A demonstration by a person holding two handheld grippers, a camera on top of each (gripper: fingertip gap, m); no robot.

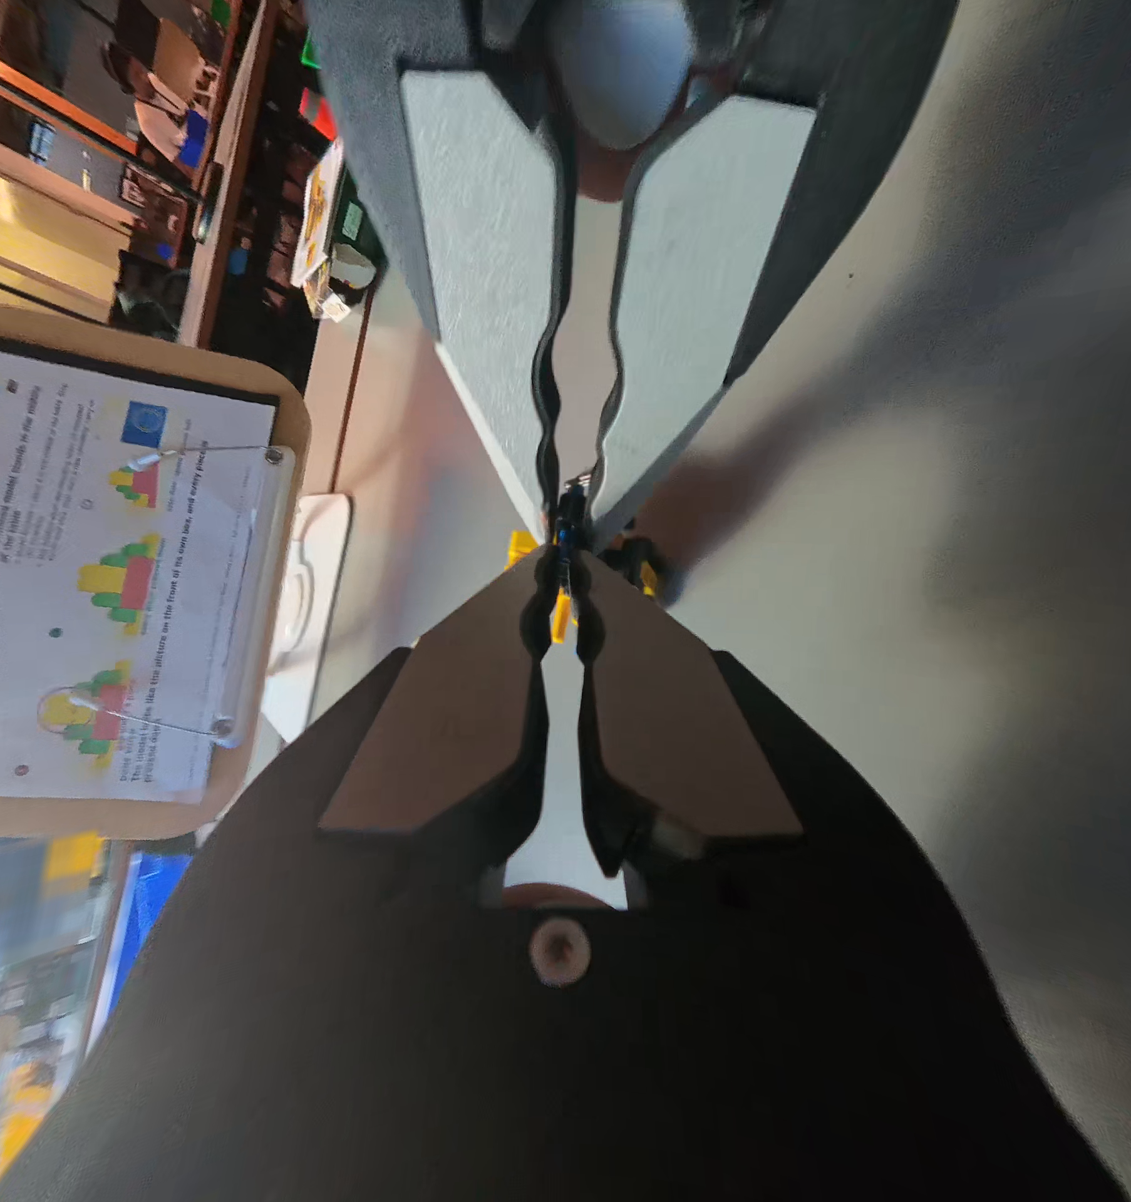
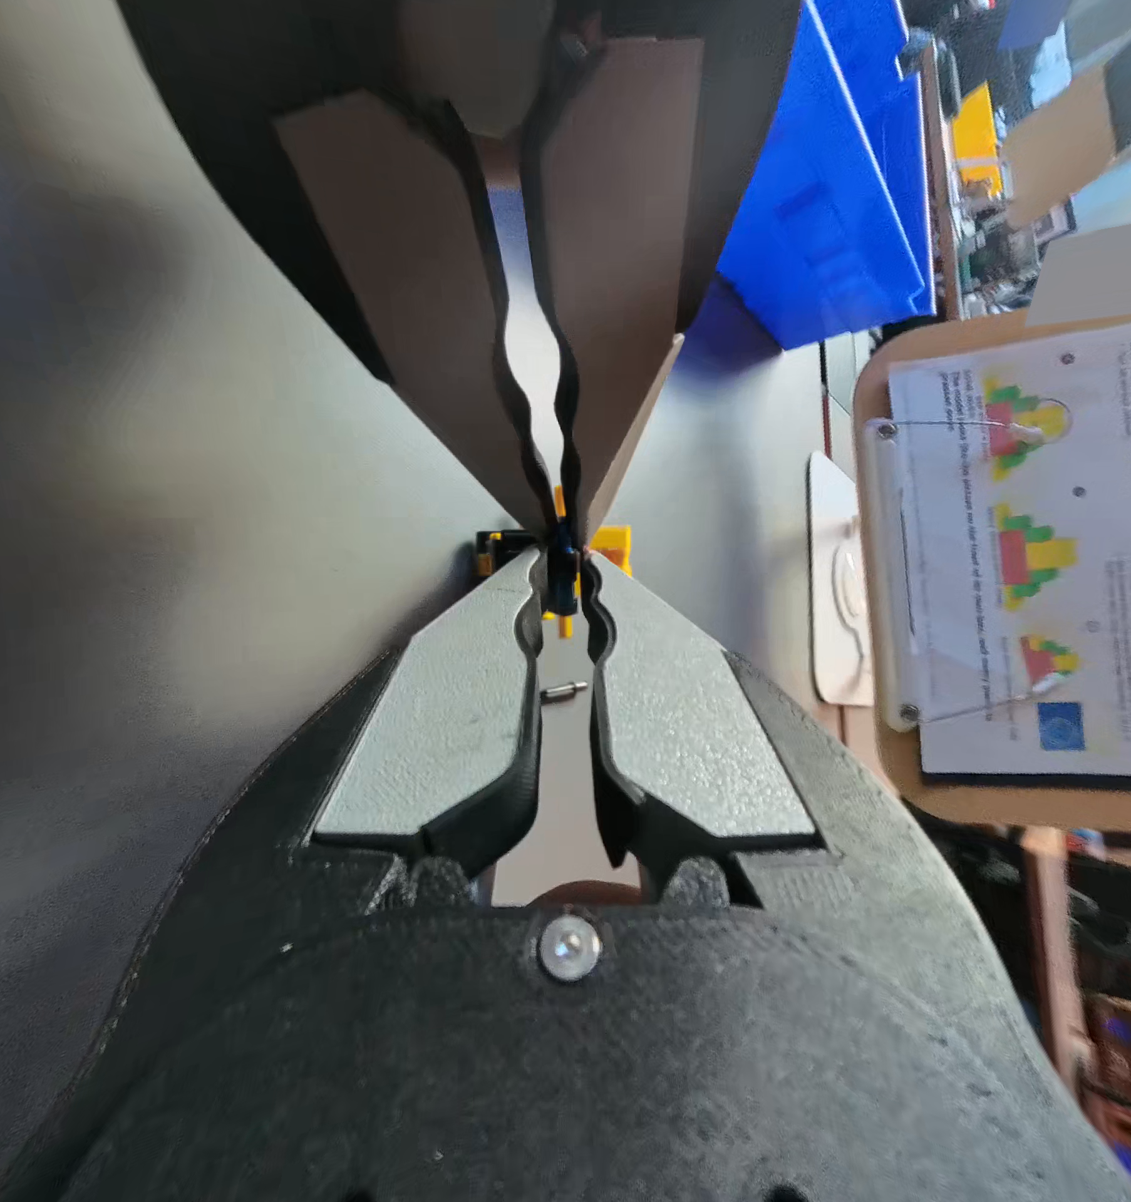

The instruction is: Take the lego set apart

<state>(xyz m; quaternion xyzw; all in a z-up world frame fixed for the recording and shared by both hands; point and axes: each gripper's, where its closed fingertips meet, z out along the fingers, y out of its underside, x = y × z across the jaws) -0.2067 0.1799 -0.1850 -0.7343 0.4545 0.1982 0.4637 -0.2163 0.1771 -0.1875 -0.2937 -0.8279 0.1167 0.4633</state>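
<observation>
A small lego assembly (image 1: 564, 530) of black, blue and yellow parts hangs between my two grippers, which meet tip to tip above the grey table (image 1: 940, 455). My left gripper (image 1: 563, 572), with brown pads, is shut on its near end, where a yellow part (image 1: 559, 618) shows between the fingers. My right gripper (image 2: 561, 566), with grey pads, is shut on the black-and-blue part (image 2: 561, 582). Each gripper also shows in the other's view, coming in from the top. More yellow (image 2: 612, 543) and black (image 2: 491, 553) lego parts sit just behind the tips, mostly hidden.
A small metal pin (image 2: 563, 691) lies on the table under my right gripper. A wooden board with a picture sheet (image 1: 94, 585) stands to one side, with a white tray (image 1: 309, 585) beside it. Blue bins (image 2: 829, 195) and shelves lie beyond. Left and right tips are no more than a few centimetres apart.
</observation>
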